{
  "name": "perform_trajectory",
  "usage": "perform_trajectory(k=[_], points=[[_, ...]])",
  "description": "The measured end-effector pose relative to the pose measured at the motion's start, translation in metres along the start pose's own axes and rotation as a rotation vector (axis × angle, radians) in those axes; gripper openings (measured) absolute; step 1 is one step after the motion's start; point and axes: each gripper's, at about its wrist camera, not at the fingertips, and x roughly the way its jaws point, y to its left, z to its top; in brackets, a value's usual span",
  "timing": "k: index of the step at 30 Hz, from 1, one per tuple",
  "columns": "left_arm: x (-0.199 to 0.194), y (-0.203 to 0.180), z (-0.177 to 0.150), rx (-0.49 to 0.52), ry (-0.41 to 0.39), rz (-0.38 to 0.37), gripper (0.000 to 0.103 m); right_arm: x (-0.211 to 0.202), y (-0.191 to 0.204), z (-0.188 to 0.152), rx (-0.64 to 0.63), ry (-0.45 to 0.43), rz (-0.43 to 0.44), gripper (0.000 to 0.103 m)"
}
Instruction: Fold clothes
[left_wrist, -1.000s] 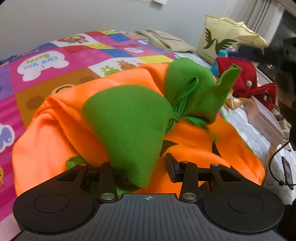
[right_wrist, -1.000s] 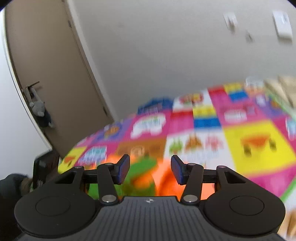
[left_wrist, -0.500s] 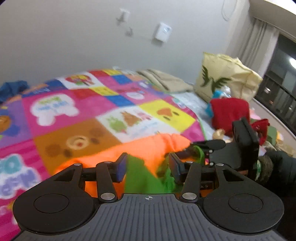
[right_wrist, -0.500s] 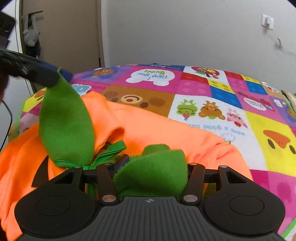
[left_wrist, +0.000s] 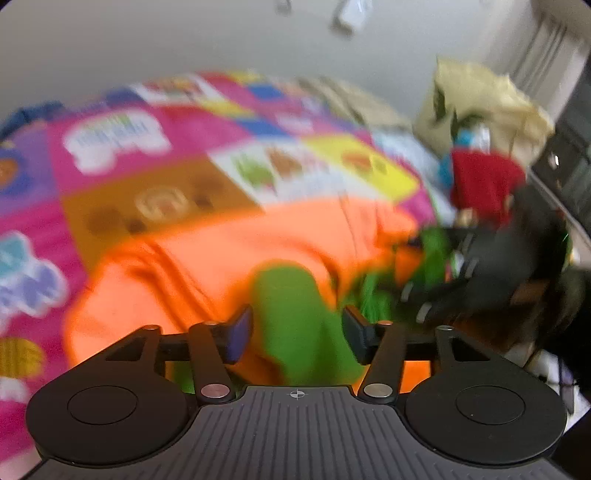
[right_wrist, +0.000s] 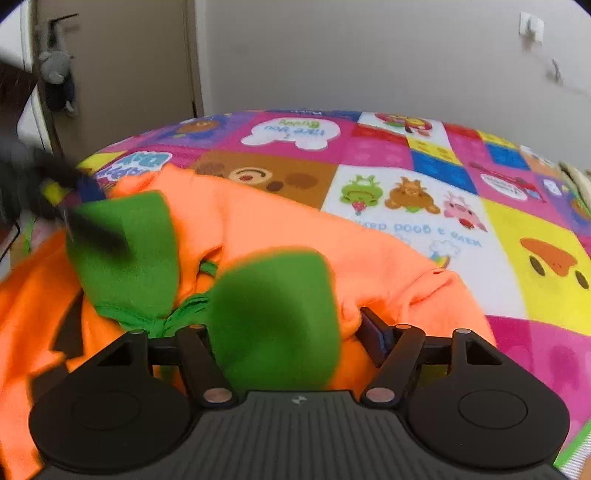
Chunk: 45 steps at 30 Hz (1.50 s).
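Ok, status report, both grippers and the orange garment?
Left gripper open around a green leaf. Right gripper likewise, grip unclear. Orange garment bunched on quilt, unfolded.

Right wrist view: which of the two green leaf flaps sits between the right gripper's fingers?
The nearer green flap, low at centre, lies between the right gripper fingers. The other green flap sits farther left, where the left gripper reaches.

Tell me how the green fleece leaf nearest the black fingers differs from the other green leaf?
The near green fleece leaf lies between the right gripper's open fingers; the far green leaf has the blurred left gripper across it. The near leaf looks bigger, being closer to the camera. Both are rounded and joined by a green tie on the orange fleece garment.
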Motion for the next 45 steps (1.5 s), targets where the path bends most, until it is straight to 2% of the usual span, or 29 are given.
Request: perform_trajectory(k=[1,3,5,7,9,13,15,18,19,20,22,23,24,25,26,28,30,32,34,37,39,42,45], points=[[-0.009,0.005,0.007,-0.004,-0.037,0.027,0.073,0.000,0.000,-0.001,0.000,0.000,0.002,0.069],[-0.013,0.013,0.019,0.022,-0.072,0.077,0.077,-0.002,-0.001,0.002,0.014,0.009,0.011,0.069],[-0.004,0.021,0.030,0.069,-0.046,0.090,0.094,-0.006,-0.003,0.005,0.017,0.015,0.021,0.069],[0.017,0.030,0.034,0.090,0.024,0.089,0.093,-0.015,-0.008,0.008,0.034,0.014,0.041,0.069],[0.035,0.036,0.032,0.112,0.084,0.121,0.093,-0.031,-0.025,0.016,0.107,-0.021,0.074,0.068],[0.052,0.042,0.023,0.136,0.130,0.128,0.093,-0.051,-0.072,0.029,0.251,-0.083,0.071,0.079],[0.055,0.042,0.019,0.151,0.134,0.129,0.093,-0.040,-0.094,0.030,0.304,-0.055,0.061,0.081],[0.059,0.040,0.015,0.186,0.130,0.137,0.094,-0.003,-0.118,0.023,0.398,0.041,0.070,0.081],[0.060,0.040,0.015,0.189,0.126,0.141,0.094,0.011,-0.121,0.019,0.424,0.074,0.079,0.081],[0.060,0.040,0.014,0.186,0.123,0.142,0.094,0.017,-0.116,0.017,0.417,0.084,0.095,0.087],[0.060,0.039,0.014,0.179,0.118,0.143,0.093,0.018,-0.101,0.017,0.368,0.080,0.135,0.085],[0.058,0.039,0.013,0.176,0.116,0.140,0.090,0.018,-0.093,0.017,0.352,0.090,0.173,0.073],[0.056,0.038,0.013,0.175,0.115,0.138,0.088,0.016,-0.086,0.018,0.344,0.105,0.213,0.070],[0.054,0.037,0.012,0.175,0.114,0.138,0.081,0.014,-0.082,0.019,0.333,0.114,0.223,0.062],[0.053,0.036,0.012,0.176,0.113,0.135,0.065,0.011,-0.078,0.021,0.318,0.118,0.218,0.055],[0.052,0.033,0.012,0.175,0.113,0.127,0.057,0.006,-0.073,0.024,0.297,0.121,0.213,0.045],[0.051,0.029,0.012,0.192,0.109,0.131,0.050,0.003,-0.074,0.026,0.291,0.119,0.212,0.042],[0.051,0.027,0.015,0.189,0.102,0.125,0.030,0.005,-0.075,0.028,0.284,0.124,0.201,0.040],[0.053,0.025,0.023,0.175,0.087,0.113,0.025,0.011,-0.078,0.033,0.295,0.135,0.193,0.039],[0.053,0.017,0.051,0.195,0.029,0.123,0.021,0.015,-0.083,0.053,0.295,0.115,0.165,0.027],[0.048,0.009,0.077,0.230,-0.040,0.139,0.005,0.005,-0.085,0.074,0.272,0.053,0.158,0.024],[0.027,-0.003,0.110,0.276,-0.166,0.148,0.006,-0.016,-0.079,0.097,0.175,-0.049,0.111,0.024],[0.012,-0.009,0.115,0.295,-0.213,0.206,0.019,-0.022,-0.066,0.098,0.044,-0.062,-0.036,0.025]])
